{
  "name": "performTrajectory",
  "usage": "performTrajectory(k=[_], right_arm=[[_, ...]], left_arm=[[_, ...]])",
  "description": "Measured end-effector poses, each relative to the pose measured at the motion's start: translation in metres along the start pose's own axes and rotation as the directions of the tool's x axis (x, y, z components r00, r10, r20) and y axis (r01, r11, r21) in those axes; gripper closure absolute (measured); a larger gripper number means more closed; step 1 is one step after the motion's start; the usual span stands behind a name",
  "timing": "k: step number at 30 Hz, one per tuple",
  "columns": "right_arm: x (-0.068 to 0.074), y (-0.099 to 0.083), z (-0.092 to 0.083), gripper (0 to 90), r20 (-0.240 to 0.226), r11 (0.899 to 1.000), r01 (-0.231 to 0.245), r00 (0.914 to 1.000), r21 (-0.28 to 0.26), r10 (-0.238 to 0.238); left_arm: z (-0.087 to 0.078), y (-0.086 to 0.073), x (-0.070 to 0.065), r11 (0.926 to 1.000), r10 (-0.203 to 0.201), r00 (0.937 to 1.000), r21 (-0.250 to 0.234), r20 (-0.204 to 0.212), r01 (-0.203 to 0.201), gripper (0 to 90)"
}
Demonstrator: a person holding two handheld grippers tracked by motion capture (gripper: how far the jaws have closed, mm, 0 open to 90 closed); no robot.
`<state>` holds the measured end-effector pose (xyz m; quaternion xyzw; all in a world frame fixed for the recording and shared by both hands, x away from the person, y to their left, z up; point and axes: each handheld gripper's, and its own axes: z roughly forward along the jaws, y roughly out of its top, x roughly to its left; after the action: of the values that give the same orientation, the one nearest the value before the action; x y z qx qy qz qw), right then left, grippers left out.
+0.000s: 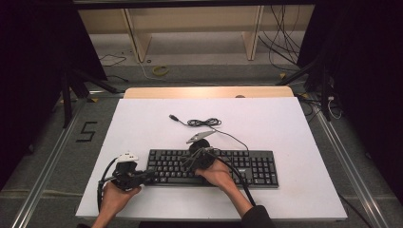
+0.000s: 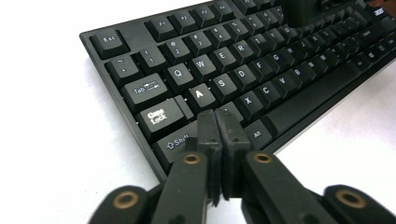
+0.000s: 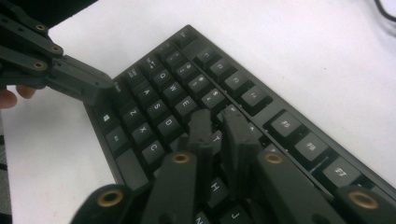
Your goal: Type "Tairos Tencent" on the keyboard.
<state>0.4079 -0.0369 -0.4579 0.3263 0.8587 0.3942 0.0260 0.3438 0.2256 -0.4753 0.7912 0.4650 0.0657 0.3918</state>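
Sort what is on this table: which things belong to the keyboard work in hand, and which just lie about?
In the job:
- black keyboard
- left gripper, shut over the keyboard's left end
- right gripper, nearly shut, nothing between its jaws, over the letter keys

Lying about:
- keyboard's coiled cable with its loose plug, behind the keyboard on the white board

white table top, grey floor, wooden frame

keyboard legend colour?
White legends on the black keyboard; clearest in the left gripper view.
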Motion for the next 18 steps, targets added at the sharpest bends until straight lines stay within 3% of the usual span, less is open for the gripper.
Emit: performTrajectory(k=[5,18], right_arm=[[0.001,0.001,0.006,90.0,-0.002,1.0,0.002,1.0,0.016,-0.002],[0.0,0.002,0.014,90.0,-0.001,1.0,0.002,1.0,0.025,-0.002]], left_arm=[[0.001,0.0,0.0,0.9999,0.006,1.0,0.013,-0.004,-0.006,89.0],[0.003,0.002,0.006,0.9999,-0.01,0.9998,0.012,-0.014,0.01,89.1]])
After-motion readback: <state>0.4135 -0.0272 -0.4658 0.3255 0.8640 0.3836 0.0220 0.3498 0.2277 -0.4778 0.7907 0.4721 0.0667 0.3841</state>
